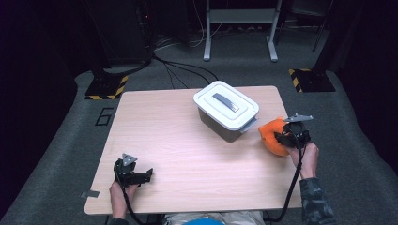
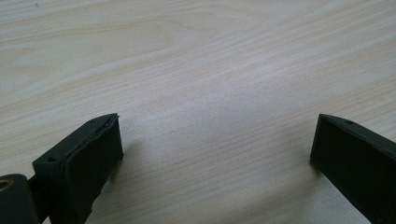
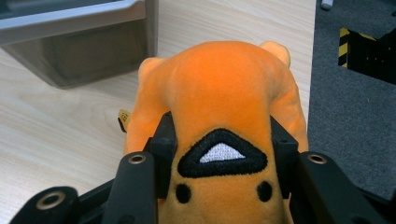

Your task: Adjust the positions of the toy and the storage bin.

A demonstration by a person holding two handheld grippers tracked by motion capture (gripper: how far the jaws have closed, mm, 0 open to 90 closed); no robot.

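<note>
- Right gripper (image 1: 287, 136): held in the person's right hand (image 1: 307, 158) at the right edge of the table (image 1: 164, 140), at about mid depth. Its 2 black jaws are clamped on an orange plush toy (image 1: 272, 135), 1 jaw pressed into each flank.
- Orange plush toy, in the right gripper view (image 3: 219, 107): the toy lies between the jaws, and the fabric bulges around the pads. A black-edged triangular patch with a white centre sits on the near part of the toy, with 2 small black dots just below it. 2 rounded orange ears stand at its far end. A small yellow tag shows at its left side.
- Position of the toy: at the right side of the table, just beside the near right corner of the lidded box (image 1: 226, 111). Whether the toy rests on the tabletop or is lifted cannot be told.
- Lidded box: a grey container with a white lid and a grey handle on top, standing right of centre on the far half of the table. Its lid is on. In the right gripper view its lower wall (image 3: 93, 56) appears at the far left, apart from the toy.
- Left gripper (image 1: 136, 176): held in the left hand (image 1: 119, 192) at the near left part of the table. In the left gripper view (image 2: 215, 154) the 2 jaws stand wide apart over bare wood, with nothing between them.
- Surroundings: grey carpet, with 2 yellow-and-black striped floor plates (image 1: 107, 87) beyond the far corners.
</note>
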